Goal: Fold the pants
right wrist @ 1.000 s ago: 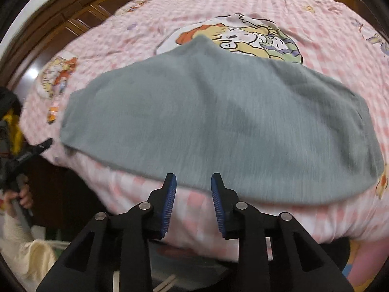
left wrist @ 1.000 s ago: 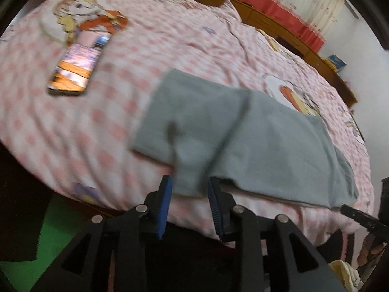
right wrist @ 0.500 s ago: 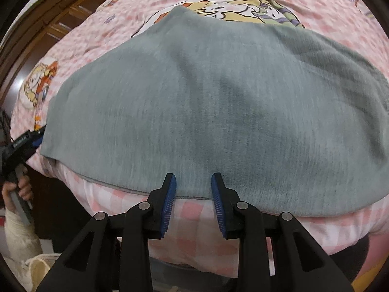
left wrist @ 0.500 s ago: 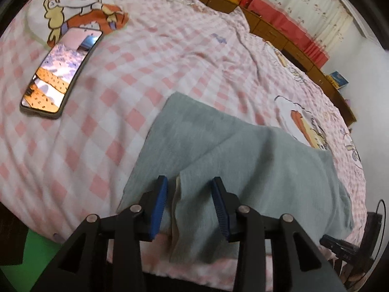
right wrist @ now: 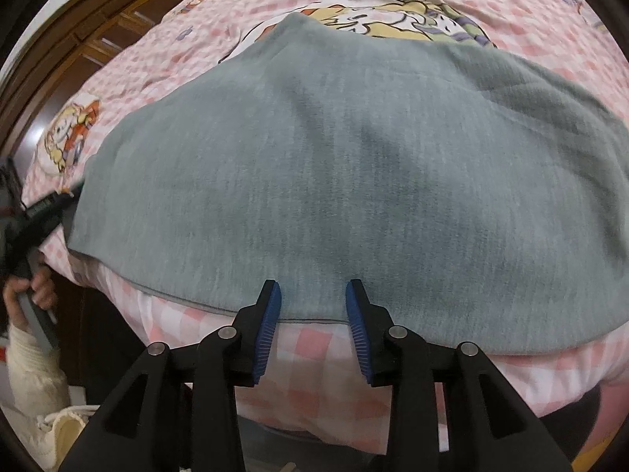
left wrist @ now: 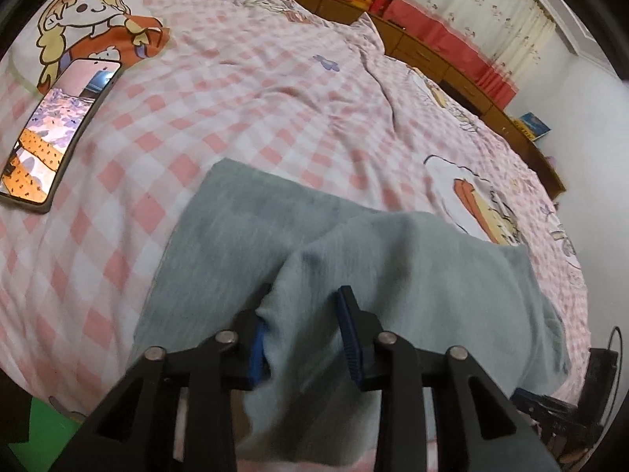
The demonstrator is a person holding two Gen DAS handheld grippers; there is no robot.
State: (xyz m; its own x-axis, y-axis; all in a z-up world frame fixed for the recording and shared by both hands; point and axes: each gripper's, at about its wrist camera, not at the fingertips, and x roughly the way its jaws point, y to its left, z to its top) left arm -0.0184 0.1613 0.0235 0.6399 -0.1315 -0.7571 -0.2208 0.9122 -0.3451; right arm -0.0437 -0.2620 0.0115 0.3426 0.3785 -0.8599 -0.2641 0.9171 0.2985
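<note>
Grey pants lie flat across a pink checked bed cover. My left gripper is at their near left end. Its jaws are closing with a raised fold of the grey cloth between them. The cloth drapes over the left finger, and a wide gap still shows. In the right wrist view the pants fill the middle. My right gripper hovers at their near edge, pointing steeply down. Its jaws are opening, the hem lies between the tips, and the pads do not press on it.
A phone with a lit screen lies on the bed at the far left. Wooden drawers with red curtains run along the back. A hand holding the left gripper shows at the left of the right wrist view, past the bed's edge.
My left gripper moved forward from the bed's edge onto the pants, and cloth now bunches up between its jaws. My right gripper sank closer to the pants' near edge.
</note>
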